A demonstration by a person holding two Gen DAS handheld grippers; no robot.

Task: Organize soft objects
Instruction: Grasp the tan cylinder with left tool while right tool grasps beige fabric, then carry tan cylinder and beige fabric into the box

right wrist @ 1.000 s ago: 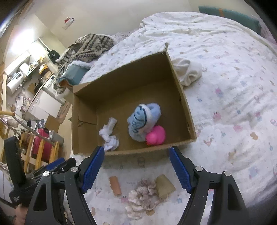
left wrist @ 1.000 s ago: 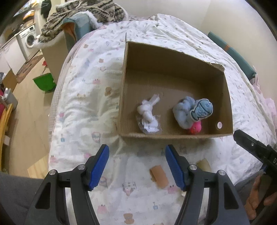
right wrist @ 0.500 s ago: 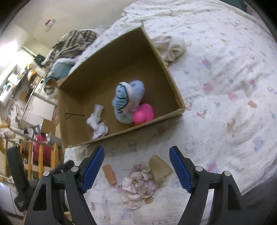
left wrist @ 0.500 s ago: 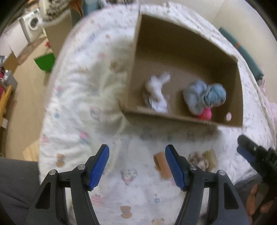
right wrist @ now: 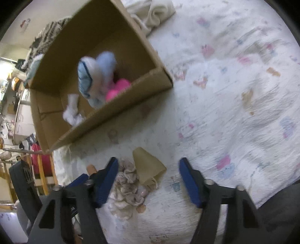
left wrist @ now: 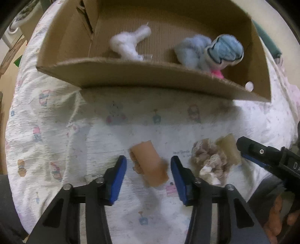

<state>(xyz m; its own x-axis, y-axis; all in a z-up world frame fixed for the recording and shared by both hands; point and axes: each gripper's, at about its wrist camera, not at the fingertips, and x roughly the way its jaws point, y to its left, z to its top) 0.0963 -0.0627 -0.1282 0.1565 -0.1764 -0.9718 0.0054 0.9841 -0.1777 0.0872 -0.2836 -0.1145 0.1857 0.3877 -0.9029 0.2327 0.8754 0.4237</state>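
A cardboard box (left wrist: 131, 75) (right wrist: 120, 110) lies on the bed and holds a white knotted cloth (left wrist: 127, 45), a light blue plush (left wrist: 211, 50) (right wrist: 97, 75) and a pink toy (right wrist: 118, 90). In front of it on the quilt lie a peach roll (left wrist: 148, 163), a beige frilly scrunchie (left wrist: 208, 163) (right wrist: 127, 184) and a tan folded piece (right wrist: 148, 169). My left gripper (left wrist: 148, 172) is open with the peach roll between its fingers. My right gripper (right wrist: 148, 174) is open over the tan piece and scrunchie.
The quilt (right wrist: 234, 84) with small prints covers the bed. A cream cloth (right wrist: 157, 11) lies beyond the box. Floor, furniture and a red item (right wrist: 37, 159) lie off the bed's left edge. The right gripper's tip (left wrist: 262, 154) shows at the left wrist view's right side.
Both grippers have dropped and moved toward the quilt. The left one now straddles the peach roll; the right one now straddles the tan piece and scrunchie. The box contents stayed put.
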